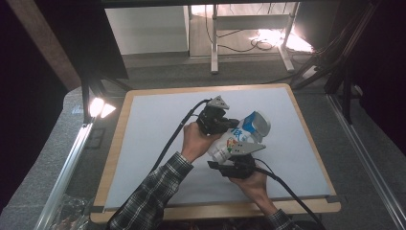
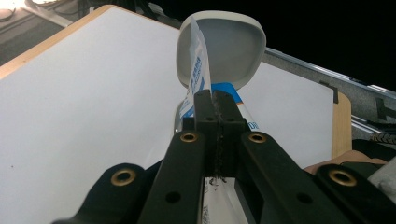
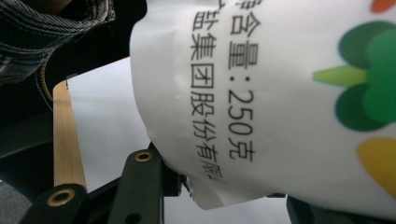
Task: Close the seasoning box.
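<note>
Black jaws of the left hand-held gripper (image 2: 215, 100) fill the bottom of its own view, pressed together on a thin upright edge of a white and blue printed pouch (image 2: 198, 60). Clamping that flat seam gives a firm hold on something soft that would otherwise slip or buckle. Just beyond the pouch edge stands a rounded pale grey shape (image 2: 229, 46); whether it is part of the package or a separate thing, I cannot tell.

From the high view the pouch (image 1: 239, 136) is held up off the white worktop (image 1: 143, 143), between the two hands and near the middle. The left hand-held gripper (image 1: 225, 124) takes its upper left side, and the right hand-held gripper (image 1: 237, 165) comes in from below.

In the right gripper view the pouch's white face (image 3: 261, 93), with black print and coloured leaf shapes, lies across the jaws, and its lower corner sits between them. Whether those jaws are actually pinching it I cannot tell. A hold at two opposite edges would keep the pouch stretched and steady, which suits turning, tearing or setting it down
</note>
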Tool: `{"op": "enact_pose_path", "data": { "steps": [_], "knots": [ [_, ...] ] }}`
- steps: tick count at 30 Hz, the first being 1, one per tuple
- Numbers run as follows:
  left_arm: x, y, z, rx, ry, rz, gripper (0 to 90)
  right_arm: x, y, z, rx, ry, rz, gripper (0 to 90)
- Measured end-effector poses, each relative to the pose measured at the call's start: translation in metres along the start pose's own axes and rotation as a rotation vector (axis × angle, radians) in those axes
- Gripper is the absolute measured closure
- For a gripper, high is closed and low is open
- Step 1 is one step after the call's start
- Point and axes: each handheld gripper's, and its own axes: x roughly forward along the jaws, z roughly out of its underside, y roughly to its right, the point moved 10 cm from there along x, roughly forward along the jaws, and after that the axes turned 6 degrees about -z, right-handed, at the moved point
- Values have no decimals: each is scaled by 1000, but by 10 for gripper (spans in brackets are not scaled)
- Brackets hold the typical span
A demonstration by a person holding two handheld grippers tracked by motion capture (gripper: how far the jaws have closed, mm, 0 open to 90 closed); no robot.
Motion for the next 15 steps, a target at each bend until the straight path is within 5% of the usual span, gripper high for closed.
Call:
{"op": "enact_pose_path", "data": {
  "steps": [15],
  "knots": [
    [-1, 0, -1, -1, -3, -4, 900, 1, -2, -1, -15, -6, 4, 598]
  ]
}}
